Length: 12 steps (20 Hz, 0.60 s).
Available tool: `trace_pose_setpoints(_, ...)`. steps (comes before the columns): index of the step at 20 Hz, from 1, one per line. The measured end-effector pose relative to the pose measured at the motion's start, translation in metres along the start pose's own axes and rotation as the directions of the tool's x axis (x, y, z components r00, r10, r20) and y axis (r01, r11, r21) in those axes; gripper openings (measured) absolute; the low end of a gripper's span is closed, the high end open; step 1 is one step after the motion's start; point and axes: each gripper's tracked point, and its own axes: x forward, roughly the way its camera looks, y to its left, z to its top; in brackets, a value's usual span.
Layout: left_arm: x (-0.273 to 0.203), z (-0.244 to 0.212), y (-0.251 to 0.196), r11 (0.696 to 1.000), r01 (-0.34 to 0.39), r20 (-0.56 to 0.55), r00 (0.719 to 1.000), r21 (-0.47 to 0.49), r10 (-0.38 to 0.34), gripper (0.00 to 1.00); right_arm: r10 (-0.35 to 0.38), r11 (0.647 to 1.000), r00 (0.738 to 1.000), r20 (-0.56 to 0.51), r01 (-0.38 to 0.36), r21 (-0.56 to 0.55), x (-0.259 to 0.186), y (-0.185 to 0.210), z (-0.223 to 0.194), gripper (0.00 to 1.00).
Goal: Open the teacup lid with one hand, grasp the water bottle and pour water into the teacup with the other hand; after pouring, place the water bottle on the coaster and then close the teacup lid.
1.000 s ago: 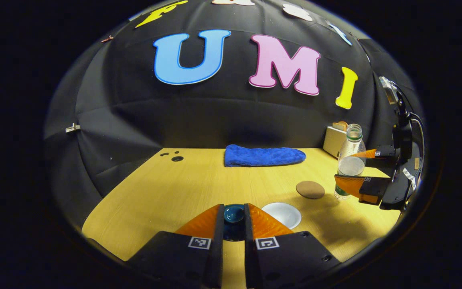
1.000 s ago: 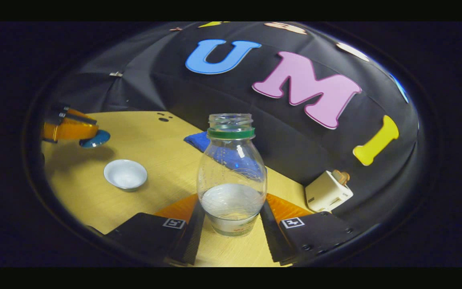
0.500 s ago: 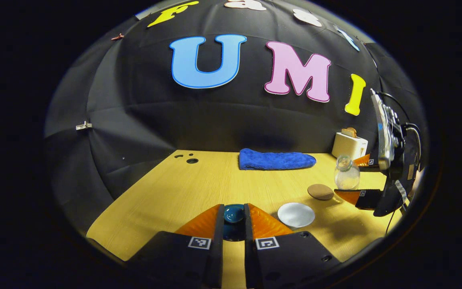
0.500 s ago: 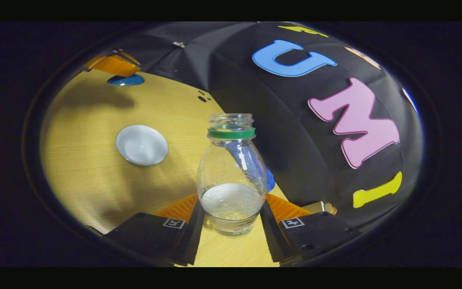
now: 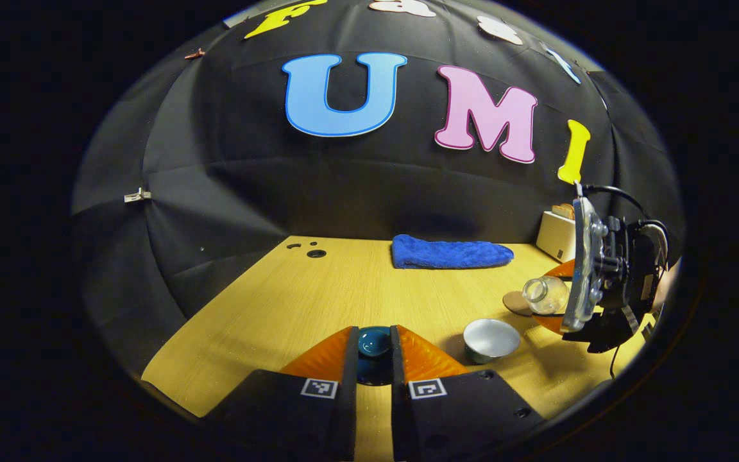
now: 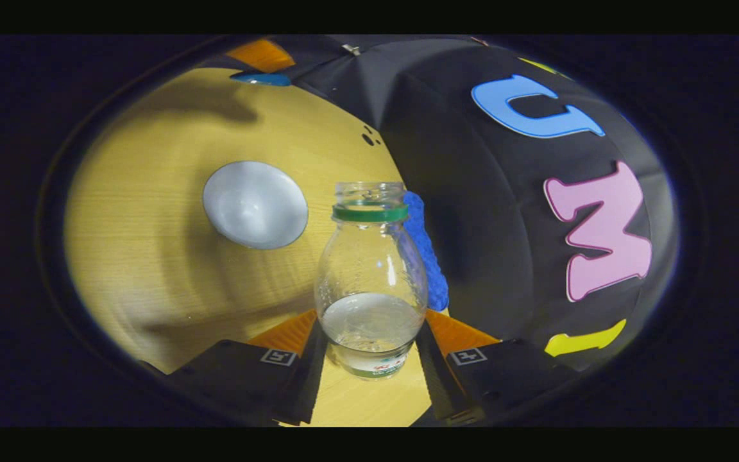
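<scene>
Right gripper view: the uncapped, part-filled water bottle is clamped between the right gripper fingers, tilted toward the open teacup; the teacup lid is pinched in the left gripper.

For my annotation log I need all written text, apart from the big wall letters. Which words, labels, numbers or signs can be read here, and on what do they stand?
No text can be read.
Label band at the foot of the water bottle: too small and blurred.
Square markers on the left gripper and right gripper: black-and-white code patterns, no words.
</scene>
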Motion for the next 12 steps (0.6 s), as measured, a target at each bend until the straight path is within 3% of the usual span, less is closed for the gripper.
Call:
trace_pose_setpoints(1, 0.0, 0.0, 0.002, 1.0, -0.001, -0.001, 1.0, 0.001, 0.001, 0.26, 0.003, 1.0, 1.0, -0.001, -0.003, -0.025, 0.001, 0.001, 0.002, 0.71)
trace_pose_setpoints(4, -0.001, -0.002, 0.012, 1.0, -0.009, -0.003, 1.0, 0.0, 0.009, 0.22, 0.02, 0.997, 1.0, -0.003, -0.02, -0.08, 0.001, 0.005, 0.004, 0.71)
trace_pose_setpoints(10, -0.005, -0.006, 0.023, 1.0, -0.014, -0.007, 1.0, 0.011, 0.014, 0.26, 0.042, 0.978, 0.999, -0.011, -0.044, -0.203, 0.011, 0.014, 0.007, 0.71)
trace_pose_setpoints(11, -0.006, -0.007, 0.025, 1.0, -0.014, -0.008, 1.0, 0.013, 0.014, 0.22, 0.043, 0.972, 0.999, -0.011, -0.044, -0.231, 0.012, 0.014, 0.006, 0.71)
trace_pose_setpoints(12, -0.006, -0.009, 0.026, 1.0, -0.013, -0.011, 1.0, 0.01, 0.013, 0.26, 0.044, 0.966, 0.999, -0.01, -0.045, -0.256, 0.012, 0.013, 0.005, 0.71)
